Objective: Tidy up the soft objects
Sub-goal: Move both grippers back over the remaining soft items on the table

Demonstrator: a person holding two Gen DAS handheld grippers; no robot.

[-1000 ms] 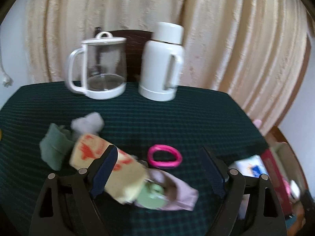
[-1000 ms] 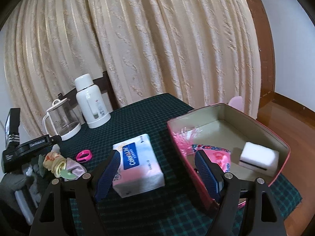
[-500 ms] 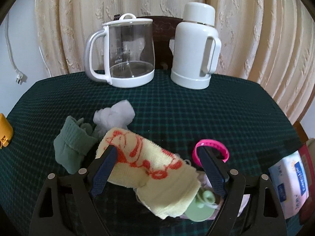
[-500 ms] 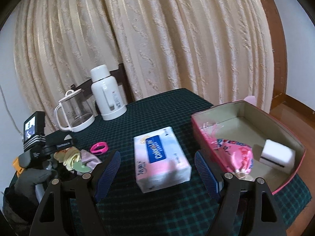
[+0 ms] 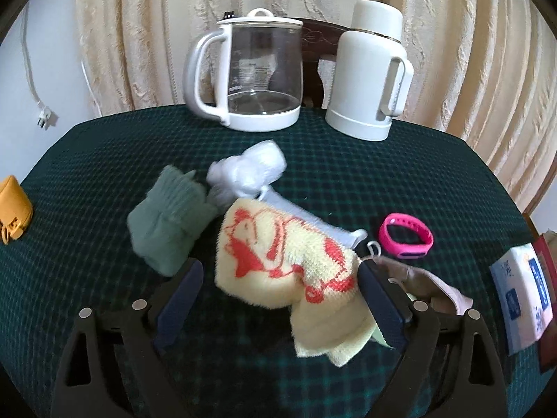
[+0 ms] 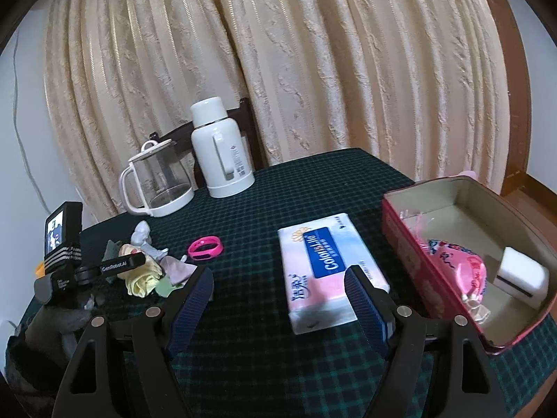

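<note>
Left wrist view: the yellow towel (image 5: 285, 264) with its red stitched pattern lies crumpled on the dark checked tablecloth (image 5: 348, 181), between the spread fingers of the left gripper (image 5: 278, 299). The jaws have just been opening wider; the towel sits in the gap, and the right-hand pad looks to be against its edge, yet nothing is pinched. A green sock (image 5: 167, 223) lies just left of the towel, a white cloth (image 5: 247, 174) behind it, a mauve cloth (image 5: 428, 285) partly hidden at the right finger. A pink wristband (image 5: 407, 235) lies apart to the right. The glass kettle (image 5: 250, 73) and white flask (image 5: 369, 69) stand at the table's far edge.

In the right wrist view the right gripper (image 6: 278, 303) hangs wide and empty over the tissue pack (image 6: 327, 264), beside the red tin (image 6: 393, 223) that already holds a pink bag (image 6: 459, 268) and a white sponge (image 6: 522, 275).

The step looks like reaching for the towel. Next the left claw likely needs to sink over the thickest fold and close before lifting toward the tin.
</note>
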